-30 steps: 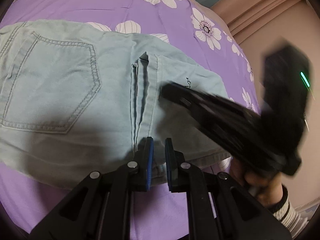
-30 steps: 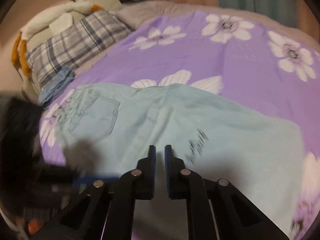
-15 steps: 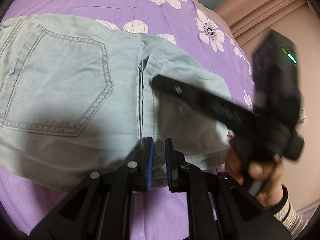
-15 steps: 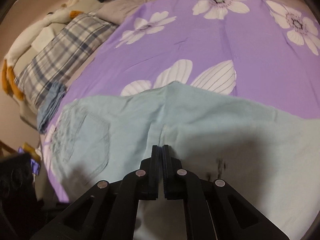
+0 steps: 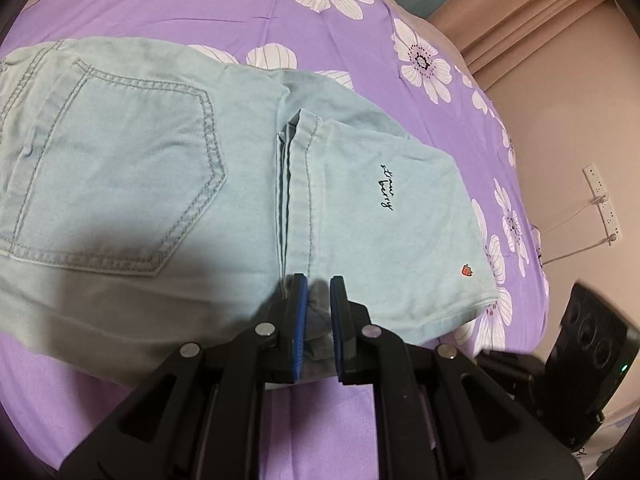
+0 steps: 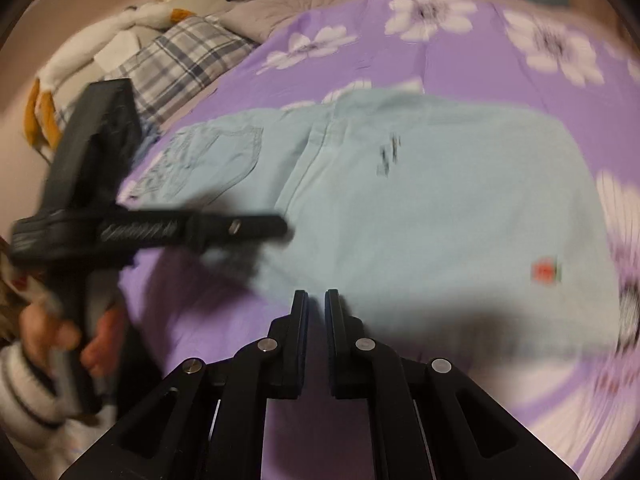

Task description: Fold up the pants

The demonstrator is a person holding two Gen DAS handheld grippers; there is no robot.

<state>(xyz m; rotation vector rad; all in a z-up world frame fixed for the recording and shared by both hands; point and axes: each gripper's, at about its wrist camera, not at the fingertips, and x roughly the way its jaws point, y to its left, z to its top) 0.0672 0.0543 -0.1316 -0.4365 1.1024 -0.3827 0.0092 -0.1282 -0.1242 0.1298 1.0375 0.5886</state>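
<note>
Light blue denim pants (image 5: 160, 168) lie folded on the purple flowered bedsheet (image 5: 200, 8), back pocket to the left and a hemmed leg end with a small strawberry mark to the right. My left gripper (image 5: 318, 280) is shut on the pants' near edge, with cloth bunched between its blue pads. In the right wrist view the same gripper (image 6: 280, 226) reaches in from the left and meets the pants (image 6: 400, 200). My right gripper (image 6: 316, 294) is shut and empty, hovering over the near edge of the pants. Its body (image 5: 592, 356) shows at the lower right of the left wrist view.
A plaid pillow (image 6: 180, 60) and a white and orange plush toy (image 6: 132, 24) lie at the head of the bed. A hand in a striped sleeve (image 6: 24, 392) holds the left gripper. The bed's edge and a wall with a power strip (image 5: 600, 200) are at the right.
The right gripper has pulled back off the folded leg to the near right edge of the bed. The left gripper has kept its hold and place.
</note>
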